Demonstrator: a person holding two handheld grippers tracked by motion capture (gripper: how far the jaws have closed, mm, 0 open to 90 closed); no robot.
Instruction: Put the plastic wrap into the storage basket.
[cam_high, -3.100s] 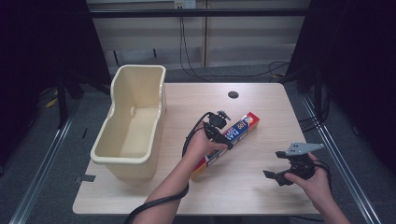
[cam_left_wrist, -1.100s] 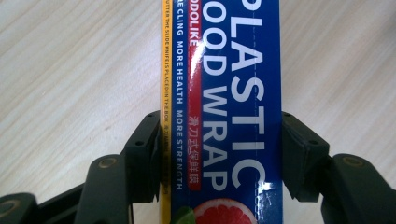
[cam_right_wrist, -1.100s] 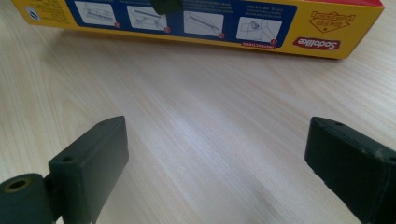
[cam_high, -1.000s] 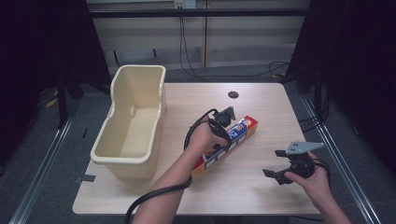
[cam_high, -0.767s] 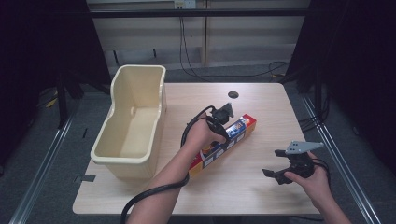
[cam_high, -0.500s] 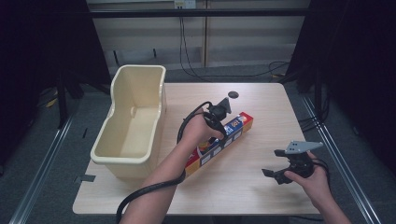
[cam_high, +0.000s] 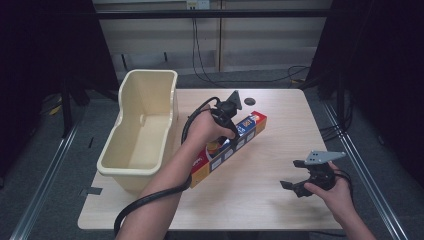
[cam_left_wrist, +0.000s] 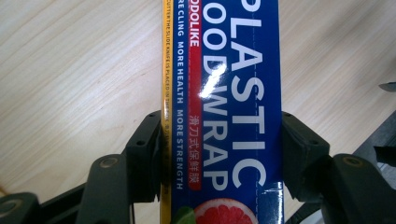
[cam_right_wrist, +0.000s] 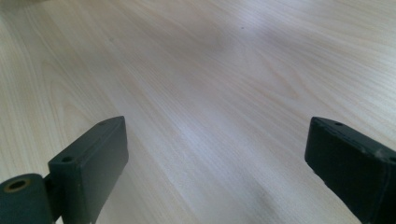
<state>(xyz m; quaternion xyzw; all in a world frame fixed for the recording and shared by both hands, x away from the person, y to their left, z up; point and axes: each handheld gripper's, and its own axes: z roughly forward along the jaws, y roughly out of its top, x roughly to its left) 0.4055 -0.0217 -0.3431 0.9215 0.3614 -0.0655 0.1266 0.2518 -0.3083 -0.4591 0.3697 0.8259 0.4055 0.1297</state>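
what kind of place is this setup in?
Probably a lab recording station, not a home: a bare wooden table ringed by black curtains, loose cables on the floor behind, and hand-held grippers, the left gripper on a plastic wrap box.

A pale wooden table (cam_high: 280, 200) carries a cream tub (cam_high: 142, 127) and a plastic-wrap box (cam_high: 247, 131).

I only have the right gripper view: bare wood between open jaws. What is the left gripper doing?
Observer: The left gripper has its jaws on both long sides of a plastic wrap box.
Operator: Where is that box on the table?
Observer: It lies diagonally across the middle of the table, beside a cream bin at the table's left edge.
Operator: Anything in the bin?
Observer: The high view shows nothing in it.
Operator: And where is my gripper?
Observer: The right gripper hovers open near the table's front right, apart from the box.
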